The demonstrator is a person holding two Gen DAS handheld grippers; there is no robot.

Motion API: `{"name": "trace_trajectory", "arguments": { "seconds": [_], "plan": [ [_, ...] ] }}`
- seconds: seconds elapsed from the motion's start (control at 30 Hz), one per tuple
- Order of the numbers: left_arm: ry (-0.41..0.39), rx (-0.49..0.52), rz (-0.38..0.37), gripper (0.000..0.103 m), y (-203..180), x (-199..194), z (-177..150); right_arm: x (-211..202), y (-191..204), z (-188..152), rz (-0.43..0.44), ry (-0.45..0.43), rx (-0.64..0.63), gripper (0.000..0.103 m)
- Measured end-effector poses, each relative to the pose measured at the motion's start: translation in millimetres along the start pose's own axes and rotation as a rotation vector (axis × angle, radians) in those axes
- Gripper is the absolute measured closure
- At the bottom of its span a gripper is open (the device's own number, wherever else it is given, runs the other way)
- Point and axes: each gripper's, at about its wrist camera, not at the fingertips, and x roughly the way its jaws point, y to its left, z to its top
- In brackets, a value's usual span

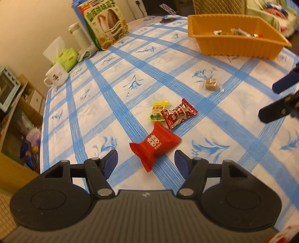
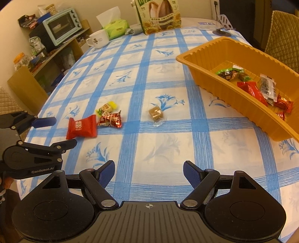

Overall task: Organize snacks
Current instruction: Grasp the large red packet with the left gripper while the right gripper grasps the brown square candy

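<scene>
Loose snacks lie on the blue-checked tablecloth: a red pillow pack (image 1: 154, 144) (image 2: 81, 127), a shiny red candy (image 1: 178, 113) (image 2: 110, 119), a yellow-green candy (image 1: 158, 110) (image 2: 106, 108) and a clear-wrapped brown cube (image 1: 211, 84) (image 2: 156, 113). An orange tray (image 1: 237, 44) (image 2: 229, 93) holds several wrapped snacks. My left gripper (image 1: 145, 162) (image 2: 63, 130) is open, its tips just short of the red pillow pack. My right gripper (image 2: 148, 172) (image 1: 267, 101) is open and empty above bare cloth, nearer than the brown cube.
A sunflower-seed box (image 1: 104, 24) (image 2: 158, 16), a tissue pack (image 1: 65, 56) (image 2: 114, 26), a white mug (image 1: 56, 75) (image 2: 98, 40) and a white canister (image 1: 78, 34) stand at the table's far side. A shelf with a toaster oven (image 2: 61, 26) is left of the table.
</scene>
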Motion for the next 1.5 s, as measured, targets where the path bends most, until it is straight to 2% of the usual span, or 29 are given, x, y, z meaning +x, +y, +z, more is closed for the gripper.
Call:
{"name": "trace_trajectory", "arguments": {
  "seconds": [0.1, 0.2, 0.37, 0.5, 0.63, 0.73, 1.03, 1.2, 1.23, 1.3, 1.5],
  "plan": [
    [0.004, 0.055, 0.004, 0.038, -2.4, 11.0, 2.6, 2.4, -3.5, 1.7, -0.006, 0.002, 0.022, 0.023],
    [0.006, 0.118, 0.014, 0.043, -6.4, 19.6, 5.0, 4.3, -6.3, 2.3, -0.016, 0.006, 0.04, 0.023],
    [-0.004, 0.178, -0.005, 0.043, -11.6, 27.4, 9.9, 7.7, -12.8, 4.0, -0.028, 0.013, 0.073, 0.023],
    [0.004, 0.178, -0.041, 0.056, -11.5, 31.4, 13.2, 10.1, -17.1, 6.4, -0.038, 0.013, 0.088, 0.023],
    [0.015, 0.133, -0.089, 0.069, -6.3, 33.0, 14.6, 12.5, -19.0, 9.5, -0.044, 0.013, 0.095, 0.023],
    [0.028, 0.075, -0.124, 0.074, 0.8, 33.5, 14.5, 15.2, -19.7, 12.6, -0.045, 0.014, 0.093, 0.023],
    [0.059, -0.189, -0.209, 0.079, 31.0, 34.9, 9.7, 20.2, -19.0, 23.4, -0.066, -0.039, 0.041, 0.023],
    [0.063, -0.275, -0.193, 0.079, 44.6, 28.0, 5.8, 27.2, -19.1, 34.7, -0.044, -0.074, -0.015, 0.024],
    [0.061, -0.293, -0.19, 0.079, 48.1, 26.7, 5.8, 29.8, -18.6, 37.9, -0.034, -0.078, -0.028, 0.026],
    [0.057, -0.329, -0.18, 0.079, 55.9, 23.9, 4.7, 36.5, -16.7, 44.4, -0.024, -0.076, -0.058, 0.036],
    [0.05, -0.374, -0.152, 0.079, 71.5, 19.1, 2.1, 60.6, -7.9, 59.1, -0.012, -0.06, -0.165, 0.049]
  ]
}}
